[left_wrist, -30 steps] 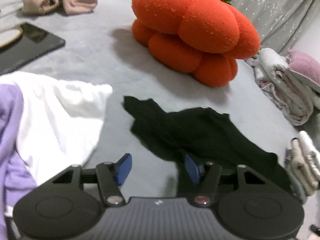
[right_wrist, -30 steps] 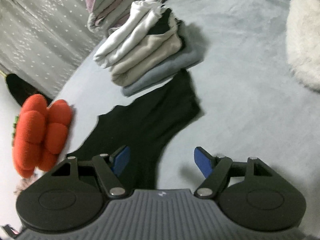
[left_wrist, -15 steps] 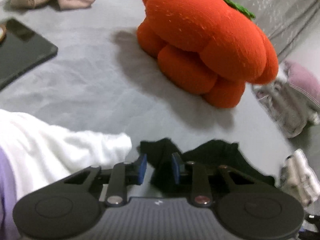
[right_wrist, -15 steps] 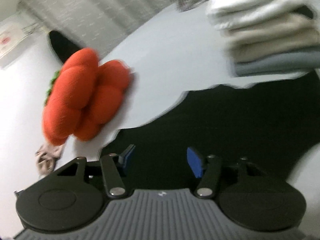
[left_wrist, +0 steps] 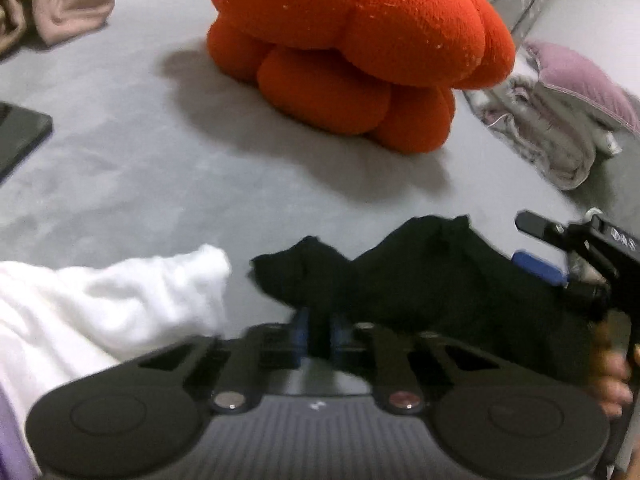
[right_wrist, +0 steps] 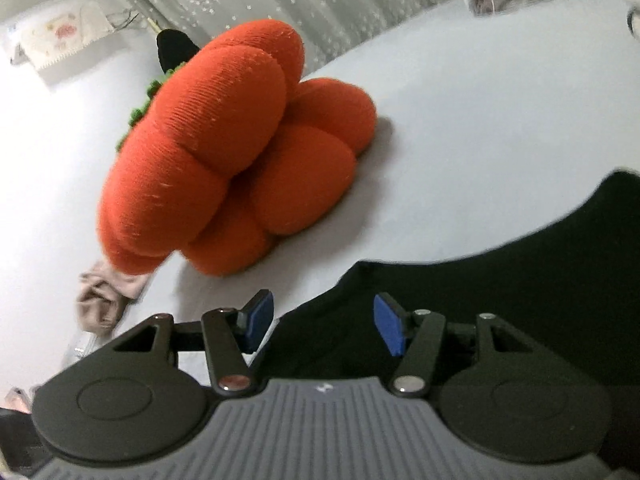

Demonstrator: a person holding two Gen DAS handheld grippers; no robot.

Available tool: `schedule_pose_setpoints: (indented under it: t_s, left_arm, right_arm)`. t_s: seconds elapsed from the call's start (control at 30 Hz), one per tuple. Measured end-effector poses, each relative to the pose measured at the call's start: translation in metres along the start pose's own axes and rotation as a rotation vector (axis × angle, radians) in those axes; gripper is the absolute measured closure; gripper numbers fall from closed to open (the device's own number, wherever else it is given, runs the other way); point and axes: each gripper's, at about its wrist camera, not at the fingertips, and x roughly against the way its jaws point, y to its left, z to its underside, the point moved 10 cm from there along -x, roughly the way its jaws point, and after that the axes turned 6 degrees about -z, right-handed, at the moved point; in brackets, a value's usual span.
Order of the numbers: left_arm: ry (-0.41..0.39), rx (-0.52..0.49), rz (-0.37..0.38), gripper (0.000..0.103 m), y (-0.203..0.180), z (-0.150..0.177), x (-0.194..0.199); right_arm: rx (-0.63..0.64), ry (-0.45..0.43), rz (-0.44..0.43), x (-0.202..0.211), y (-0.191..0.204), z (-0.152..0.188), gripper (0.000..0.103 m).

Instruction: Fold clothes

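An orange pumpkin cushion [left_wrist: 352, 52] sits at twelve o'clock on the grey bed [left_wrist: 120, 152], with a white garment [left_wrist: 100, 304] at nine o'clock. The black garment [left_wrist: 420, 280] lies crumpled at six o'clock in the left wrist view. The left hand-held gripper [left_wrist: 318, 334] pinches its near edge between narrow pads, while the right hand-held gripper [right_wrist: 322, 322] hovers over it spread wide, gripping nothing.

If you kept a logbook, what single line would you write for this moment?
left tongs: shut on black garment | right tongs: open, over garment | orange pumpkin cushion: behind
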Motion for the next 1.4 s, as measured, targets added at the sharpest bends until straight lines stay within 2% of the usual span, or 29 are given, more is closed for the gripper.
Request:
schedule_pose_setpoints:
  t_s: [0.1, 0.2, 0.33, 0.43, 0.5, 0.57, 0.63, 0.77, 0.87, 0.93, 1.07, 1.17, 1.2, 1.23, 1.27, 1.3, 1.4]
  left_arm:
    - [0.006, -0.025, 0.009, 0.100, 0.002, 0.006, 0.013]
    - [0.025, -0.078, 0.003, 0.100, 0.007, 0.015, 0.032]
    - [0.145, -0.115, 0.024, 0.099, 0.012, 0.040, 0.038]
    - [0.184, -0.140, 0.035, 0.096, 0.010, 0.045, 0.044]
    - [0.185, -0.134, 0.040, 0.081, 0.009, 0.041, 0.050]
    - [0.153, -0.120, 0.040, 0.054, 0.008, 0.030, 0.051]
    - [0.109, -0.098, 0.034, 0.053, 0.009, 0.019, 0.050]
    - [0.056, 0.041, 0.021, 0.053, 0.020, 0.001, 0.029]
    - [0.023, 0.082, -0.023, 0.053, 0.028, -0.005, 0.015]
    - [-0.006, 0.094, -0.024, 0.054, 0.028, -0.010, 0.009]
    - [-0.051, 0.078, -0.029, 0.056, 0.027, -0.014, 0.004]
    - [-0.089, 0.028, -0.049, 0.058, 0.020, -0.013, 0.002]
    - [-0.106, 0.018, -0.064, 0.062, 0.021, -0.012, 0.002]
    - [-0.124, 0.009, -0.082, 0.074, 0.022, -0.012, 0.002]
    - [-0.142, 0.008, -0.093, 0.093, 0.023, -0.013, 0.001]
    - [-0.161, 0.009, -0.103, 0.100, 0.024, -0.014, 0.000]
    - [-0.217, 0.061, -0.062, 0.100, 0.025, -0.012, -0.005]
  right_arm:
    - [0.022, -0.024, 0.001, -0.001, -0.010, 0.005, 0.043]
    - [0.045, 0.001, -0.002, -0.011, -0.019, 0.015, 0.043]
    - [0.040, 0.017, -0.030, -0.011, -0.020, 0.012, 0.043]
    - [0.024, 0.014, -0.039, -0.009, -0.025, 0.010, 0.043]
    - [0.004, 0.019, -0.033, -0.010, -0.030, 0.010, 0.043]
    - [-0.015, 0.015, -0.047, -0.008, -0.032, 0.008, 0.043]
    - [-0.022, 0.009, -0.053, -0.006, -0.033, 0.008, 0.043]
    - [-0.003, -0.005, -0.044, -0.006, -0.030, 0.009, 0.043]
    - [0.016, -0.012, -0.038, -0.008, -0.030, 0.008, 0.043]
    - [0.025, -0.013, -0.033, -0.011, -0.030, 0.008, 0.043]
    - [0.048, -0.014, -0.017, -0.017, -0.030, 0.008, 0.043]
    - [0.088, -0.020, 0.003, -0.019, -0.028, 0.008, 0.043]
    - [0.107, -0.022, 0.012, -0.019, -0.027, 0.008, 0.043]
    - [0.126, -0.024, 0.021, -0.020, -0.026, 0.008, 0.043]
    - [0.145, -0.026, 0.030, -0.020, -0.026, 0.008, 0.043]
    - [0.164, -0.028, 0.038, -0.021, -0.025, 0.007, 0.043]
    - [0.223, -0.033, 0.065, -0.024, -0.023, 0.007, 0.043]
